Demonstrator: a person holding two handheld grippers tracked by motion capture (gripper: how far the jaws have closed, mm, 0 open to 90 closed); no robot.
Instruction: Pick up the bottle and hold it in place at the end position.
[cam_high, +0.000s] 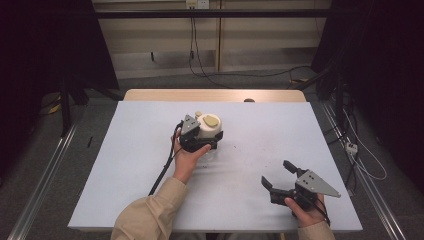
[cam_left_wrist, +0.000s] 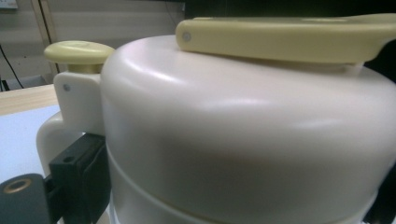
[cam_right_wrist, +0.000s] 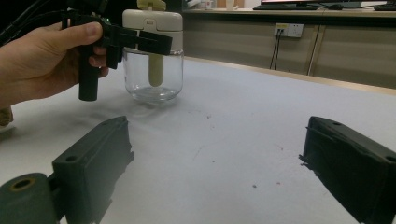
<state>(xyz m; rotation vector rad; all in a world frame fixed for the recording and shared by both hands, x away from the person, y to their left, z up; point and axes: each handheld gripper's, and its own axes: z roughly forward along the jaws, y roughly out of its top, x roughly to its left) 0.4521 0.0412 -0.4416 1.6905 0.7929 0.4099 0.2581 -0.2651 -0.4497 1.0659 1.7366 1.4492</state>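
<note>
A jar (cam_high: 209, 131) with a cream top and a clear glass bottom is standing upright near the middle of the high view, on the pale sheet covering the worktop (cam_high: 125, 165). A yellowish lid (cam_high: 210, 120) is sitting flat on its top, and a small yellowish knob (cam_high: 198, 114) is showing just to the upper left of it.

The left hand-held gripper (cam_high: 207, 141) is sitting at the jar's cream top, its jaws closing around that top from both sides, with the left hand (cam_high: 189, 155) gripping it from below in the high view. In the right gripper view, at the upper left of the frame, black jaws are crossing the cream top just above the glass, and a yellowish tube is hanging down inside the glass. In the left gripper view the cream body is taking up most of the frame, with one black jaw pressing against it at the lower left.

The right hand-held gripper (cam_high: 279, 176) is hovering at the lower right of the high view, well apart from the jar, with the right hand (cam_high: 306, 210) holding it. Its jaws are standing wide open with nothing between them, low over the bare sheet.
</note>
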